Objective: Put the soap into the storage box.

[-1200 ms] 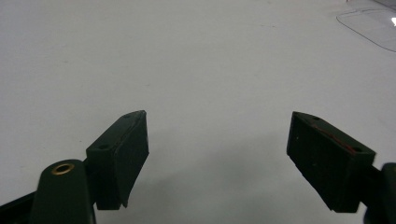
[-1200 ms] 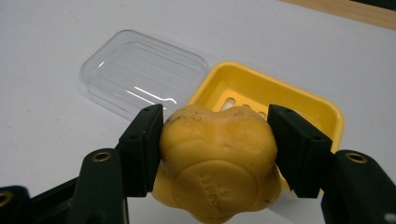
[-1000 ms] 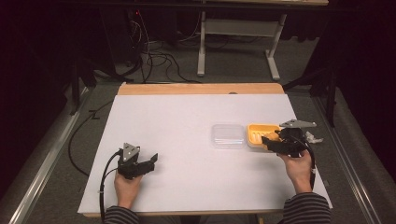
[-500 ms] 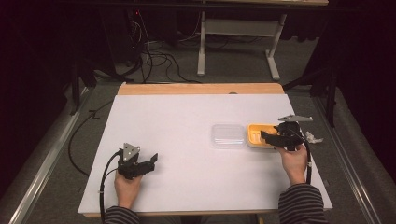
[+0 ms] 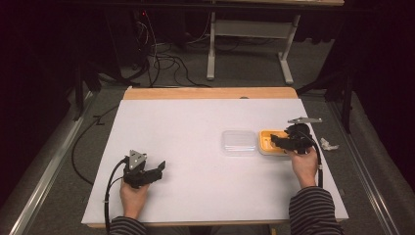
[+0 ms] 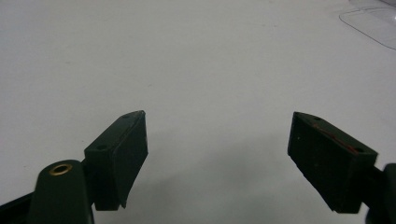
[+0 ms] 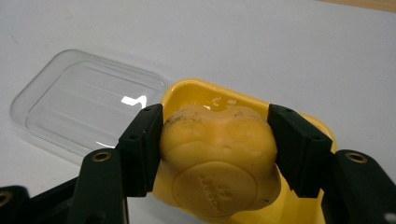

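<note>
Soap (image 7: 219,156), a yellow rounded bar with a stamped disc on its near face, sat pinched between the right gripper's (image 7: 217,144) two jaws, which had closed on its sides, directly over the yellow dish (image 7: 196,91). In the high view that gripper (image 5: 288,142) and the dish (image 5: 266,142) lay at about 3 o'clock on the table (image 5: 195,122), with the clear lid (image 5: 239,142) just beside the dish toward 9 o'clock. The left gripper (image 5: 151,171) rested at about 7 o'clock, well apart, its jaws spread wide with nothing between them over bare white surface. The likeliest trouble looked to be a slip: the bar was smooth and curved, the pads caught only its flanks, and too light a squeeze could let it twist or drop. Landing off-centre, it could tip the light dish or nudge it against the lid. Too hard a squeeze might dent the bar.
</note>
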Tool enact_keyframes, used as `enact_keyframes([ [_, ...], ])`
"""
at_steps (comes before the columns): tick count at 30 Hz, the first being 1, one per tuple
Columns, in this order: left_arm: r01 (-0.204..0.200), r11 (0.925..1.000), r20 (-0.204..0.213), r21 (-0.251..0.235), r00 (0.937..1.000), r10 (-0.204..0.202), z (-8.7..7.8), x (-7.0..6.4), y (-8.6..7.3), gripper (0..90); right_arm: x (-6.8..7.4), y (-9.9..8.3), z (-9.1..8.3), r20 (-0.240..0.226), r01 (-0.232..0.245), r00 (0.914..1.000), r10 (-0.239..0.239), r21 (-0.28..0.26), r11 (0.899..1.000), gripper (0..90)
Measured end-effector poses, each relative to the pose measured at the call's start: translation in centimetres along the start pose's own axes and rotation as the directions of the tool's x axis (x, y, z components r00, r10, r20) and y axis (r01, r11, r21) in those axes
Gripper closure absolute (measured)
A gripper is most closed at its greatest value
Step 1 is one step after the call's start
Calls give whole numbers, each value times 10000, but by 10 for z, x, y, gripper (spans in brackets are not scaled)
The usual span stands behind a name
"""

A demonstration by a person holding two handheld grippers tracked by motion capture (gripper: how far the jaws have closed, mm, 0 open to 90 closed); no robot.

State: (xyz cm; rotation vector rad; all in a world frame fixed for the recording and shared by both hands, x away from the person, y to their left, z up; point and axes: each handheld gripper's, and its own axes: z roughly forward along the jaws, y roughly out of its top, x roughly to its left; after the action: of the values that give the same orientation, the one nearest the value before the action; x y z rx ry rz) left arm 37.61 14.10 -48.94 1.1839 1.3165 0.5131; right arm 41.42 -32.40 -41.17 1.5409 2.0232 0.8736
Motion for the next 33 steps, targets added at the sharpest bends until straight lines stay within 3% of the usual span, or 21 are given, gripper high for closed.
enact_keyframes([
  [6,-1,10000,7,14,10000,1,0,0,0,206,2,2,5,234,315,9992,-319,170,9994,389],
  [22,40,10000,-82,11,10000,-40,1,0,0,208,-2,3,22,378,187,9991,-214,694,9974,386],
  [33,43,10000,-73,-12,10000,-44,0,0,0,208,-4,2,28,493,3,9988,-27,490,9988,383],
])
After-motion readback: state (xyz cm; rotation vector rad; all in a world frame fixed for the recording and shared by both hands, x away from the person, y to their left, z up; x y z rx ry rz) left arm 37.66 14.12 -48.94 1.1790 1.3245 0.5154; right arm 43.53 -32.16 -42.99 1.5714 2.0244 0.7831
